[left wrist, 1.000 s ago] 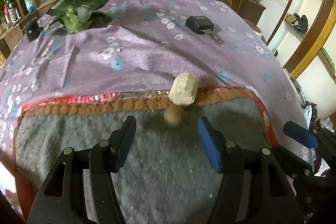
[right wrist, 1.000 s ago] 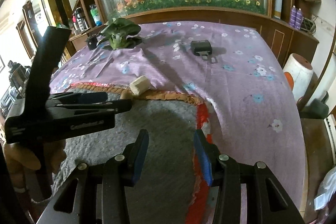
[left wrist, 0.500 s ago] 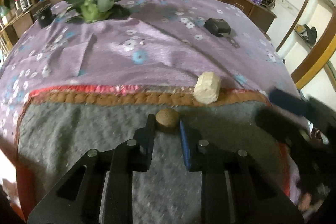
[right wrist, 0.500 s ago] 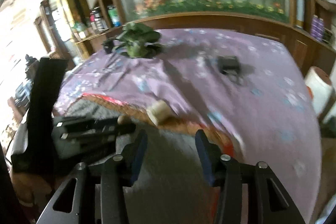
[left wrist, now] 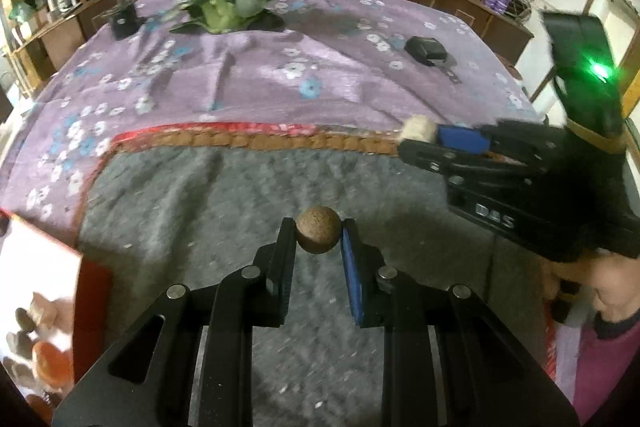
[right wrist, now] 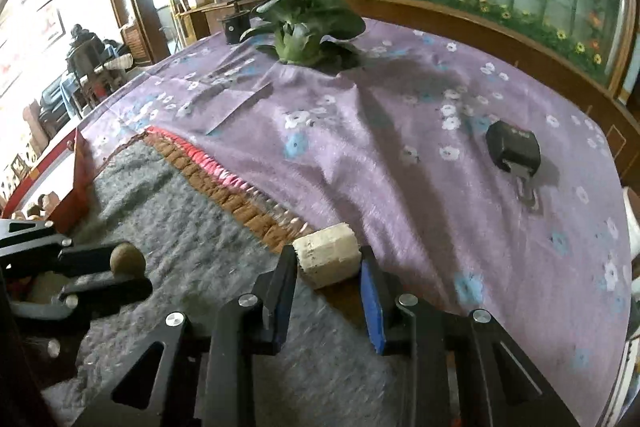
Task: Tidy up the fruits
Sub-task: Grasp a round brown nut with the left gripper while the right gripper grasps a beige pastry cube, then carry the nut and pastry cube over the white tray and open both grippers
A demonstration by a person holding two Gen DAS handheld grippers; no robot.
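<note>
The left gripper (left wrist: 319, 233) clamps the brown round fruit (left wrist: 318, 229); the right gripper (right wrist: 327, 261), jaws apart, straddles the pale block (right wrist: 328, 259) at the grey mat's (left wrist: 224, 195) braided edge.

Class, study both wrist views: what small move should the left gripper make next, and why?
Probably carry the brown round fruit leftward to the red box. The left gripper is shut on it, and that box already holds similar pieces, while the right gripper brackets the pale block.

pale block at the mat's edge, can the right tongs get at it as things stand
Probably yes: the pale block already sits between the right tongs, nothing blocking. The left tongs are off to the side, shut on the brown ball.
</note>
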